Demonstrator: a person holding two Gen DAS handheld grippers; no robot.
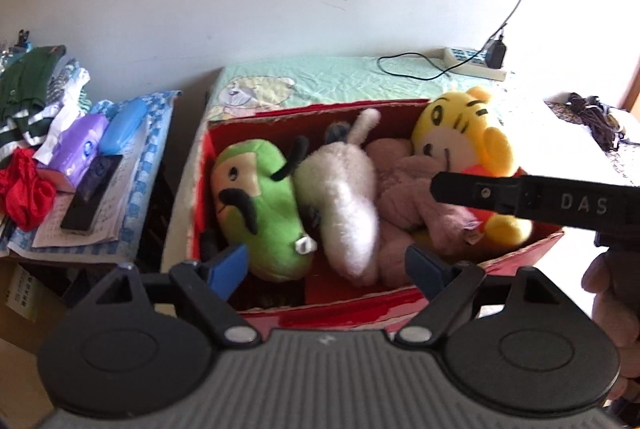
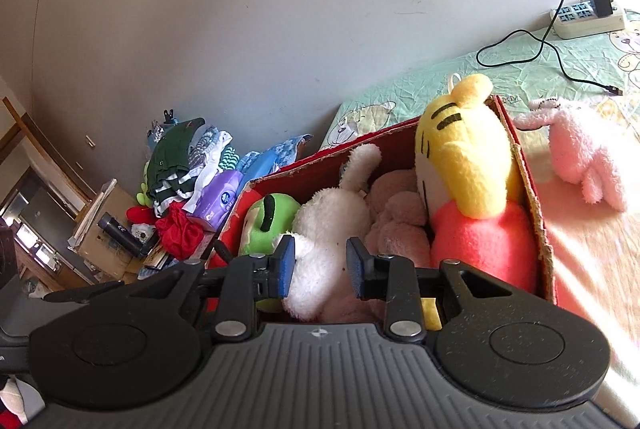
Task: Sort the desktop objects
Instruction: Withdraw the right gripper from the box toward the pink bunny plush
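Observation:
A red cardboard box [image 1: 352, 311] stands on a bed and holds several plush toys: a green one [image 1: 260, 205], a white one [image 1: 344, 197], a mauve one [image 1: 404, 189] and a yellow tiger [image 1: 460, 133]. My left gripper [image 1: 326, 269] hangs open over the box's near wall, holding nothing. My right gripper [image 2: 320, 265] is open above the white plush [image 2: 324, 229] and grips nothing. Beside it are the green plush [image 2: 268, 221] and the tiger [image 2: 468, 157]. One right finger [image 1: 500, 195] reaches in from the right over the mauve plush. A pink plush [image 2: 580, 157] lies on the bed outside the box [image 2: 534, 189].
A power strip [image 2: 588, 17] with a charger and a black cable [image 2: 520, 45] lies on the green sheet by the wall. Left of the bed, a low stand carries clothes [image 1: 28, 85], a purple tissue pack [image 1: 78, 149], a blue case [image 1: 122, 127] and papers. A hand [image 1: 612, 293] shows at right.

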